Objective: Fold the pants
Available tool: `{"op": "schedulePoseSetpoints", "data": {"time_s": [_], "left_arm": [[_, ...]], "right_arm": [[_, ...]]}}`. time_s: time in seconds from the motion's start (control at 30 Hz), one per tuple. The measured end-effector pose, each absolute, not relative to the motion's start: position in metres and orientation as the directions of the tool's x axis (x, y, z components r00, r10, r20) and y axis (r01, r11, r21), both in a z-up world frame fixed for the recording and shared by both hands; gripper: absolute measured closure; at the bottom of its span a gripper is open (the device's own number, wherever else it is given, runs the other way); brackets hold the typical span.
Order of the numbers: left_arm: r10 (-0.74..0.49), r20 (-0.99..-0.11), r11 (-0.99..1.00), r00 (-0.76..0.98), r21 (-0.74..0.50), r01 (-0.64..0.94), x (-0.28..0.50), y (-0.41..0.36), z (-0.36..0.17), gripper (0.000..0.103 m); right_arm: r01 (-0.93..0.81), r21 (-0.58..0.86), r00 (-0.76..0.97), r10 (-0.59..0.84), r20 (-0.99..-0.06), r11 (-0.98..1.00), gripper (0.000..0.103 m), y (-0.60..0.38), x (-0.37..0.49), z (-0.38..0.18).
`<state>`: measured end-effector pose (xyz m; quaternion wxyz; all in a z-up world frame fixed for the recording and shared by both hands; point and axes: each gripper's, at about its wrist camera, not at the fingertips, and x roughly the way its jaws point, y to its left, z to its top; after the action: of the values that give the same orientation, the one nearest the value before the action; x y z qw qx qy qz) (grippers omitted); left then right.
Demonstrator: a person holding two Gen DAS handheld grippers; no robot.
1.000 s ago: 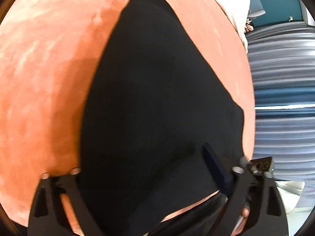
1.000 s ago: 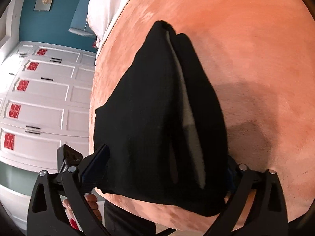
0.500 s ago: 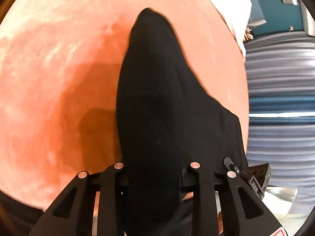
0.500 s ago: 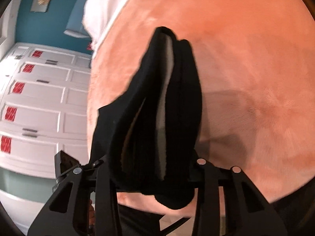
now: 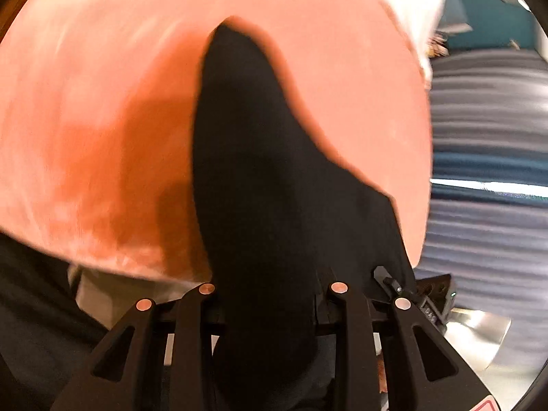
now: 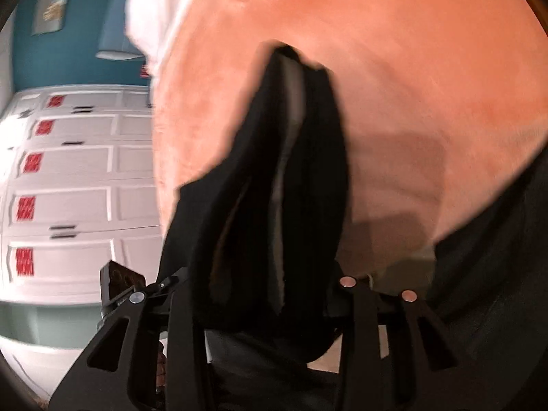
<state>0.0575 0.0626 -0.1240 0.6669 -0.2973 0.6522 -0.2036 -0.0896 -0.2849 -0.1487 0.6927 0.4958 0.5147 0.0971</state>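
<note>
The black pants (image 5: 260, 178) stretch from my left gripper (image 5: 270, 291) away over the orange plush bed cover (image 5: 102, 109). My left gripper is shut on one end of the pants. In the right wrist view the same pants (image 6: 274, 185) hang bunched, with a pale inner lining showing, and my right gripper (image 6: 263, 291) is shut on their near edge. Both grippers hold the cloth lifted at the near edge of the cover (image 6: 411, 68). My fingertips are hidden in the cloth.
A white pillow (image 6: 161, 10) lies at the far end of the bed. A white cupboard with red stickers (image 6: 68, 178) stands left of it in the right wrist view. Blue-grey striped curtains (image 5: 486, 130) hang to the right in the left wrist view.
Both grippers closed on the pants edge and pulled back and up toward the near edge of the bed. The cloth gathered into a narrower, lifted bunch.
</note>
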Motion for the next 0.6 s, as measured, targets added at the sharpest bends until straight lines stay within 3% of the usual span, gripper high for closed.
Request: {"op": "schedulePoseSetpoints", "data": {"time_s": [0.27, 0.4, 0.6], "left_arm": [[-0.609, -0.704, 0.792, 0.367, -0.570, 0.219, 0.083, 0.045, 0.052, 0.079], [-0.619, -0.602, 0.781, 0.505, -0.537, 0.318, 0.090, 0.047, 0.125, 0.079], [-0.632, -0.452, 0.761, 0.629, -0.513, 0.396, 0.105, 0.056, 0.192, 0.079]], "right_arm": [[0.042, 0.811, 0.627, 0.617, -0.476, 0.583, 0.070, -0.278, -0.052, 0.005], [-0.105, 0.802, 0.727, 0.595, -0.341, 0.588, 0.070, -0.283, -0.040, 0.068], [-0.309, 0.706, 0.822, 0.552, -0.138, 0.637, 0.070, -0.278, -0.011, 0.148]]}}
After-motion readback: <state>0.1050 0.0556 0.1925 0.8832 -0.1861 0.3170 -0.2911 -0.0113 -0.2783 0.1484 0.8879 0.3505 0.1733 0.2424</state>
